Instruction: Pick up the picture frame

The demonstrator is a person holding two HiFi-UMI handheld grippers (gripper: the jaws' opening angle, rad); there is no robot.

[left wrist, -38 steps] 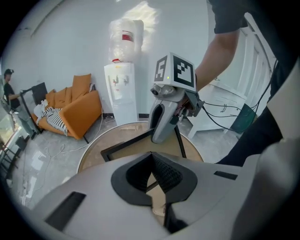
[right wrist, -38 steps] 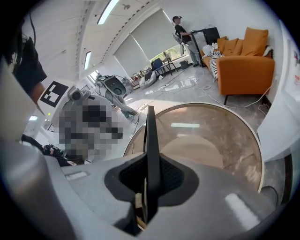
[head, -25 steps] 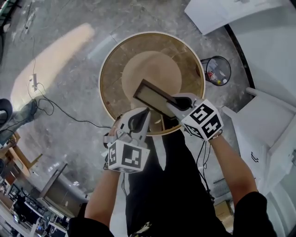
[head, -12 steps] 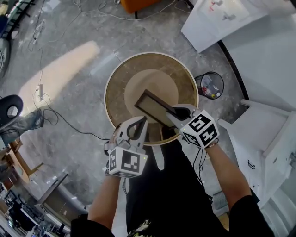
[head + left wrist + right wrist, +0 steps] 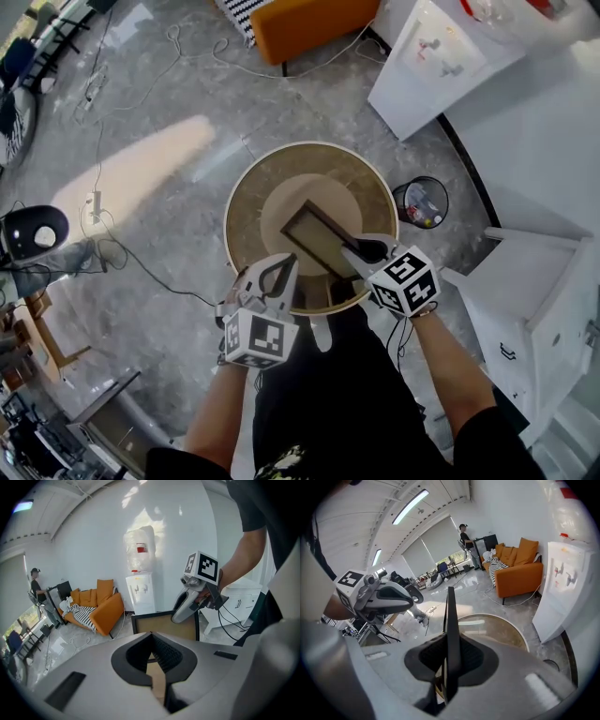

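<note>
The dark-edged picture frame hangs in the air over the round glass-topped table. My right gripper is shut on the frame's near edge; in the right gripper view the frame stands edge-on between the pads. My left gripper sits at the frame's lower left side. In the left gripper view its jaws are shut on a thin tan strip that runs down from the frame's tan back. Each gripper shows in the other's view: the right gripper and the left gripper.
A black wire bin stands right of the table. An orange sofa and a white water dispenser are farther off, a white cabinet is at the right. Cables trail over the grey floor. A person stands far back.
Both grippers have risen together with the frame. The table looks smaller and farther below, and more of the room has come into view.
</note>
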